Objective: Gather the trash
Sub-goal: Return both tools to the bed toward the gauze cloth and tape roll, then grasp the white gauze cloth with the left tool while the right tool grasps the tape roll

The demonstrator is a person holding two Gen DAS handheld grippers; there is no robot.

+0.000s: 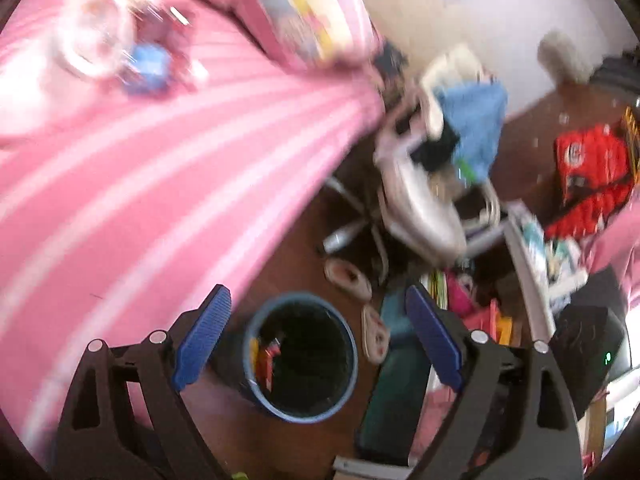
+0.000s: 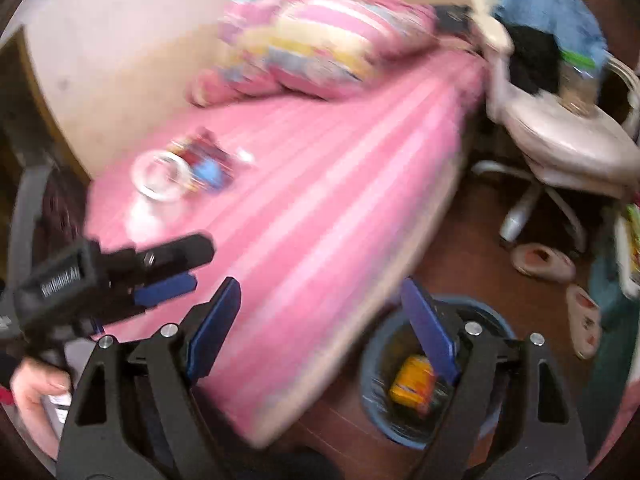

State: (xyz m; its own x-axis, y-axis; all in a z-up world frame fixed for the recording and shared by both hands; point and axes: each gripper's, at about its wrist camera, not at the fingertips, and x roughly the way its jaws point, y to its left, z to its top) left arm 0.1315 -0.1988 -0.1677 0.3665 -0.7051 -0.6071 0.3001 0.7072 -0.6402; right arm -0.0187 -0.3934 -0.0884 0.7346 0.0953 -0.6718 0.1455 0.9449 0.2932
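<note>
Both hand-held grippers stand apart and empty: the left hand-held gripper and the right hand-held gripper each above the bin on the floor beside the bed. An orange packet lies inside the bin. Remaining trash, a clear cup and wrappers, sits on the bed. Approach it low, centre one item between the pads, then close firmly.
</note>
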